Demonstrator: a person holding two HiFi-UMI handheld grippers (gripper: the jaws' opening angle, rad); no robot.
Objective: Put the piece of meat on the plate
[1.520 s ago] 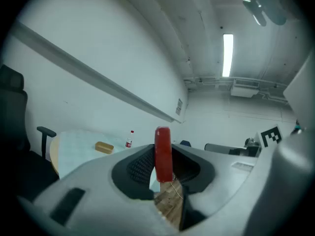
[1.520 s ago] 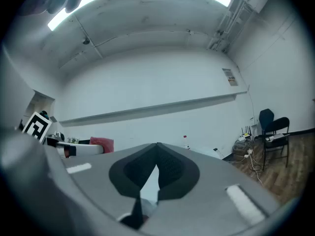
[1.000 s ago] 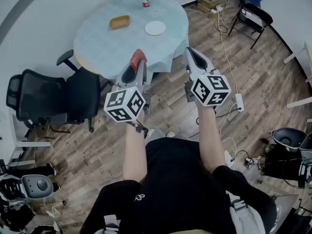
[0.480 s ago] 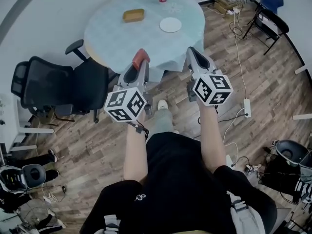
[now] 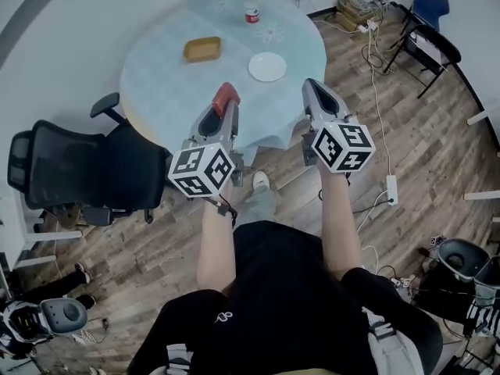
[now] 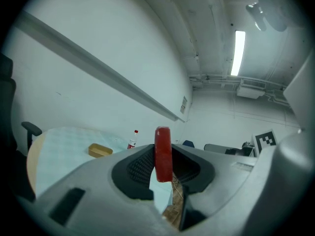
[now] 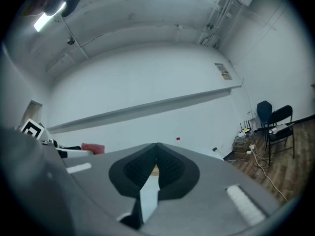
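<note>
My left gripper (image 5: pixel 223 106) is shut on a flat red piece of meat (image 5: pixel 225 94), held on edge above the near rim of the round table (image 5: pixel 164 76). In the left gripper view the meat (image 6: pixel 163 153) stands upright between the dark pads (image 6: pixel 140 167). A white plate (image 5: pixel 267 66) lies on the table, ahead and to the right of the meat. My right gripper (image 5: pixel 314 92) is shut with nothing in it; its jaws meet at the tip (image 7: pixel 156 149), level with the left one.
On the light blue cloth sit a tan dish (image 5: pixel 202 49) and a red-capped bottle (image 5: pixel 250 6). A black office chair (image 5: pixel 86 174) stands left of the table, folding chairs (image 5: pixel 426 22) and cables (image 5: pixel 375 61) at the right. The person's foot (image 5: pixel 260 182) shows below.
Both grippers and the person have come closer to the table; the table and plate now sit nearer the gripper tips. The meat stays gripped and the right jaws stay shut.
</note>
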